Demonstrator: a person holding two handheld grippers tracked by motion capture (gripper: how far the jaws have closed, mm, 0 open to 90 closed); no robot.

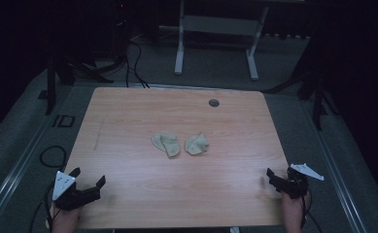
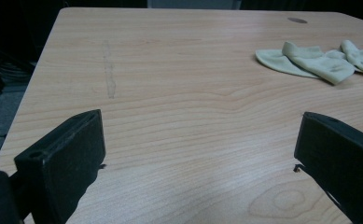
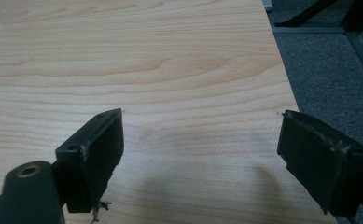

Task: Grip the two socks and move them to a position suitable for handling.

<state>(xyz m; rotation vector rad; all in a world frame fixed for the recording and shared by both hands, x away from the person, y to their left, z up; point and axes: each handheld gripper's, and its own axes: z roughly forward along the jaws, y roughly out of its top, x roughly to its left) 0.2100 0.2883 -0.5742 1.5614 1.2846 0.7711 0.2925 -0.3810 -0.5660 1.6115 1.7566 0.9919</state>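
Two pale beige socks lie side by side in the middle of the wooden table (image 1: 128, 116): the left sock (image 1: 166, 144) and the right sock (image 1: 197, 143). From the left gripper view both socks (image 2: 310, 61) sit far off at the upper right. My left gripper (image 1: 88, 177) rests over the table's front left corner, jaws spread wide and empty (image 2: 200, 135). Over the front right corner my right gripper (image 1: 274, 178) is also open with nothing between its jaws (image 3: 202, 133).
A round cable hole (image 1: 214, 102) sits near the table's far edge. Beyond the table stands a white desk frame (image 1: 215, 39). Cables (image 1: 53, 155) lie on the grey floor at the left. The table's right edge (image 3: 282, 70) runs close to my right gripper.
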